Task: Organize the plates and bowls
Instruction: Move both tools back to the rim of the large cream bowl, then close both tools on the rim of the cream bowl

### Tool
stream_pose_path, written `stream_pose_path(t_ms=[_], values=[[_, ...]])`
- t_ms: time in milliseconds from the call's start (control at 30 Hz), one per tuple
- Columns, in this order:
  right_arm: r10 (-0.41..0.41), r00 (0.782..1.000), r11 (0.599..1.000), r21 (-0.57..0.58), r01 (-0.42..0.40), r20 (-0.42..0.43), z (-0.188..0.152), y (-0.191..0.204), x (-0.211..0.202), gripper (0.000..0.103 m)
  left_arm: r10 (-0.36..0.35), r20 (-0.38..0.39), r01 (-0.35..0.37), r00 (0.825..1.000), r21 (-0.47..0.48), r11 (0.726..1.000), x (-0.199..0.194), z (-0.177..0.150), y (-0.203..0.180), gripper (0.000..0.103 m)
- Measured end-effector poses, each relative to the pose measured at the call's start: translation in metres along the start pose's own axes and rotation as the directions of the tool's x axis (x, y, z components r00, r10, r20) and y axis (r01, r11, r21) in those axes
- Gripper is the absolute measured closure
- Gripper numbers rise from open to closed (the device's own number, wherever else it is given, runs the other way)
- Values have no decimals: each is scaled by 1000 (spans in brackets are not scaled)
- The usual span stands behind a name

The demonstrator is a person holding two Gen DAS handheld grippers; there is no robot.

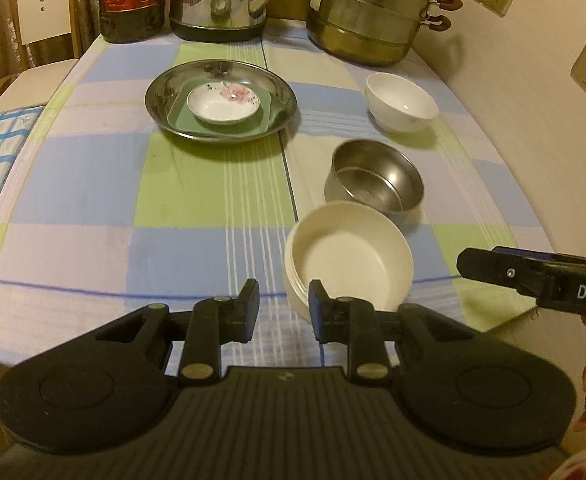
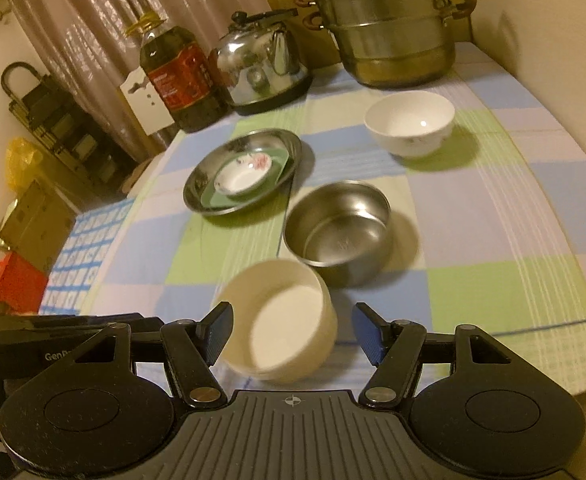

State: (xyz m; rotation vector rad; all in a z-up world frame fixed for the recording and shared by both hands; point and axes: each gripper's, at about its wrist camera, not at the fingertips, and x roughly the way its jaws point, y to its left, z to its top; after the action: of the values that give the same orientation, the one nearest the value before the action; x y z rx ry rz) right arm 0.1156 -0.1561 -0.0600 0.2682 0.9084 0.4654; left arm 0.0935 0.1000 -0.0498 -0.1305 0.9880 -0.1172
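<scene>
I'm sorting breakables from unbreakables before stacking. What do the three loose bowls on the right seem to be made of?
Far white bowl: probably glazed ceramic, since it is glossy with a sharp highlight and a faint printed motif.
Middle bowl: metal, likely stainless steel, with a brushed grey sheen and reflections.
Near cream bowl: matte with straight walls and no glare, possibly plastic or melamine; it is blurred, so this is uncertain.

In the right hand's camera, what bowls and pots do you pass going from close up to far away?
Cream bowl → steel bowl → white china bowl → big steamer pot at the back of the table.
</scene>
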Motion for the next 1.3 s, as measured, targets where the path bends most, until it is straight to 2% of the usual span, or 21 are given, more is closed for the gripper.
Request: stream_pose_path(t_ms=[333, 500, 767, 1100, 1200, 1300], values=[[-66, 997, 998, -11, 66, -38, -23, -9, -13, 38, 2, -15, -2, 1000, 7, 1000, -3, -18, -9, 80], [-86, 993, 996, 24, 88, -76, -28, -16, -9, 38, -4, -34, 4, 999, 18, 1000, 3, -19, -10, 79], [-113, 986, 991, 55, 120, -120, -29, -22, 0, 38, -18, -51, 20, 999, 49, 999, 12, -13, -10, 78], [-111, 988, 991, 67, 118, -104, -20, -13, 14, 38, -52, -50, 56, 997, 98, 994, 28, 4, -4, 78], [-115, 988, 991, 58, 121, -100, -16, -6, 23, 41, -75, -70, 82, 995, 107, 991, 40, 11, -2, 78], [-117, 987, 990, 63, 124, -109, -14, -3, 35, 49, -85, -92, 95, 992, 113, 989, 53, 17, 0, 78]])
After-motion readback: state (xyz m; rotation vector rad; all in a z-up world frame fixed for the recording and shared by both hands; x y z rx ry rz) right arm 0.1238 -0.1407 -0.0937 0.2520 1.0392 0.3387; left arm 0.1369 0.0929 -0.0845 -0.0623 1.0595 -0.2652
